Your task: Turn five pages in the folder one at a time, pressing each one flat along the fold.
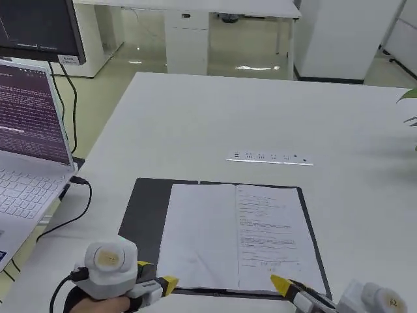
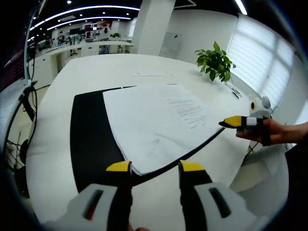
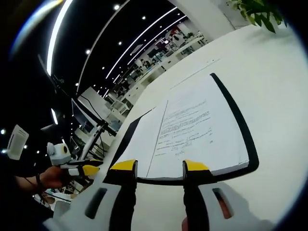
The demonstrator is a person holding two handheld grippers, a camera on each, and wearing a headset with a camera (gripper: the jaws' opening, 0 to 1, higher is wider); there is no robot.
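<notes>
Head view: open black folder [image 1: 144, 215] holds white pages [image 1: 260, 228]; left tongs [image 2: 155, 167] and right tongs [image 3: 160, 166] gape empty.

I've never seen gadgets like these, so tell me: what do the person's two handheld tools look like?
The left gripper and the right gripper look alike: pale grey plastic bodies with dark slots on top, each ending in two stubby fingers capped in bright yellow. In the head view, a black cable trails from the back of the left one.

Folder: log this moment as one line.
folder open, flat on table | left gripper open, empty, at near-left edge | right gripper open, empty, at near-right corner | printed page on right
</notes>
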